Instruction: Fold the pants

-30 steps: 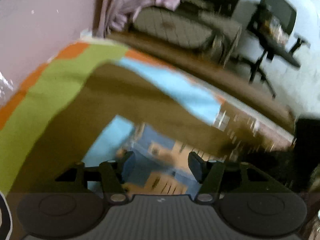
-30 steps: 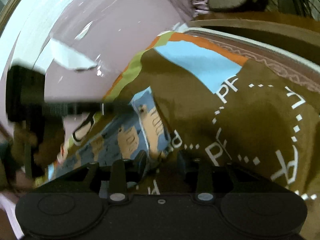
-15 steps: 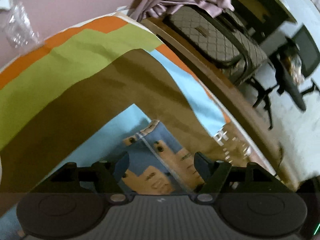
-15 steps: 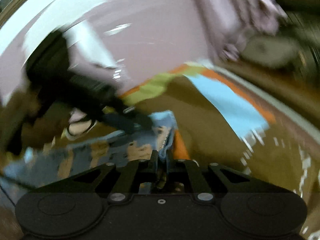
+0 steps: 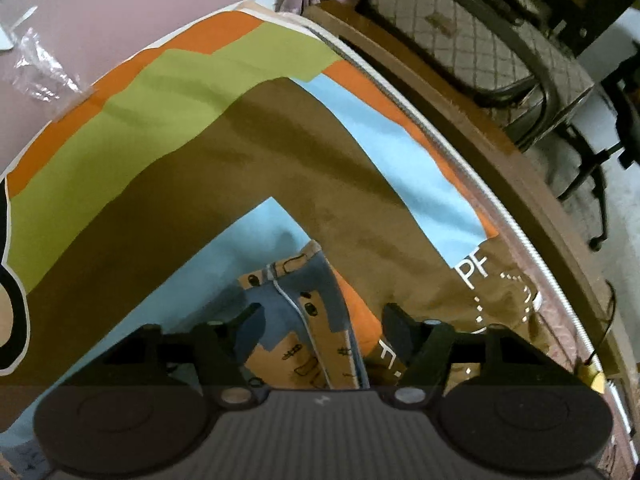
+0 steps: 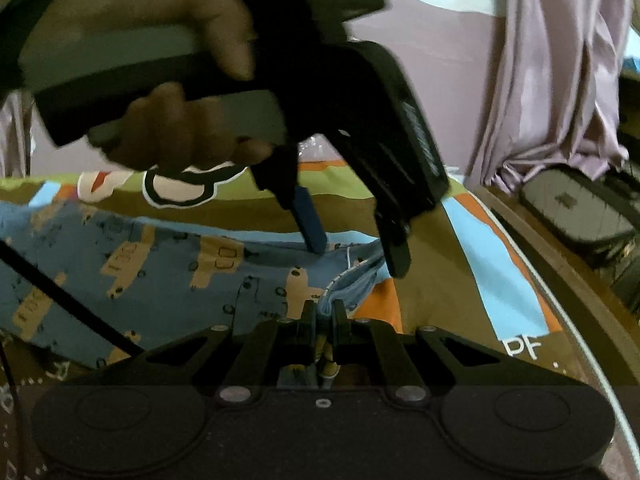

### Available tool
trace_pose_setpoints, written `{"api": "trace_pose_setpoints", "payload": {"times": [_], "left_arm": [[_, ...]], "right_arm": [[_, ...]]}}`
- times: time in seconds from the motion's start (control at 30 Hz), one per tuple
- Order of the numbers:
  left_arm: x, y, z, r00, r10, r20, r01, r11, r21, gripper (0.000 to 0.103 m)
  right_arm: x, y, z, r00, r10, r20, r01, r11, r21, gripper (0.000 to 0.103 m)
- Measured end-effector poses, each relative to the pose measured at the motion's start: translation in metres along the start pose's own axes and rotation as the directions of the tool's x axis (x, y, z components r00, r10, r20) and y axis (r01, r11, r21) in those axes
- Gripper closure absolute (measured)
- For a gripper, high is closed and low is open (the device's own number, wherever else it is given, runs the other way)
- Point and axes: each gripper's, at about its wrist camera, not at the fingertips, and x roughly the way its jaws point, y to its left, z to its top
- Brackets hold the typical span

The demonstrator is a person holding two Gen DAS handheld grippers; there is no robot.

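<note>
Blue pants with a tan print lie spread on a brown, green, orange and light blue bedsheet. My right gripper is shut on a folded edge of the pants, which bunches up between its pads. My left gripper, held by a person's hand, points steeply down just beyond it. In the left wrist view the pants' end lies between and below the fingers of the left gripper. Its jaws are closing, but the pads stand apart from the cloth.
The bed's wooden side rail curves along the right. Beyond it stand a quilted grey suitcase and an office chair base. A mauve curtain hangs at the wall, and clear plastic is stuck to the pink wall.
My right gripper shut on the pants' edge, rolled and drew it sideways. The left gripper rolled and shifted over that end of the pants, its fingers widening, then narrowing.
</note>
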Motion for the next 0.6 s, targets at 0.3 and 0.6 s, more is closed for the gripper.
{"api": "trace_pose_setpoints", "payload": {"times": [0.3, 0.6], "left_arm": [[0.018, -0.005, -0.001, 0.999, 0.040, -0.025, -0.041, 0.999, -0.018, 0.089], [0.019, 0.009, -0.002, 1.000, -0.003, -0.023, 0.002, 0.998, -0.066, 0.089]], "right_arm": [[0.001, -0.018, -0.009, 0.999, -0.004, -0.036, 0.009, 0.991, 0.131, 0.072], [0.018, -0.057, -0.020, 0.989, 0.118, -0.085, -0.075, 0.915, 0.397, 0.061]]}}
